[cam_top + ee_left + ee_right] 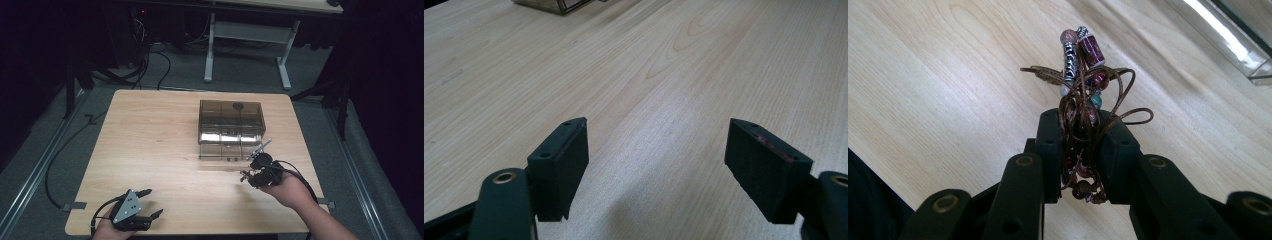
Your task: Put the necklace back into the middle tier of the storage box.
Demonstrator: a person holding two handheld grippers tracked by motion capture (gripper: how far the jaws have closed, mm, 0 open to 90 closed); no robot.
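Right tongs (1082,145) hiding beaded cord (1083,85) (lower half)

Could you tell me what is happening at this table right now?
A person works with two hand-held grippers at a wooden table. The right gripper is clamped on a beaded cord bracelet just in front of a clear plastic drawer box. The left gripper sits open near the table's front edge, holding nothing.

The lower beads of the bracelet (1083,80) sit hidden between the right tool's (1082,131) pads, and the clear box (1233,35) is cut off by the frame's top corner.
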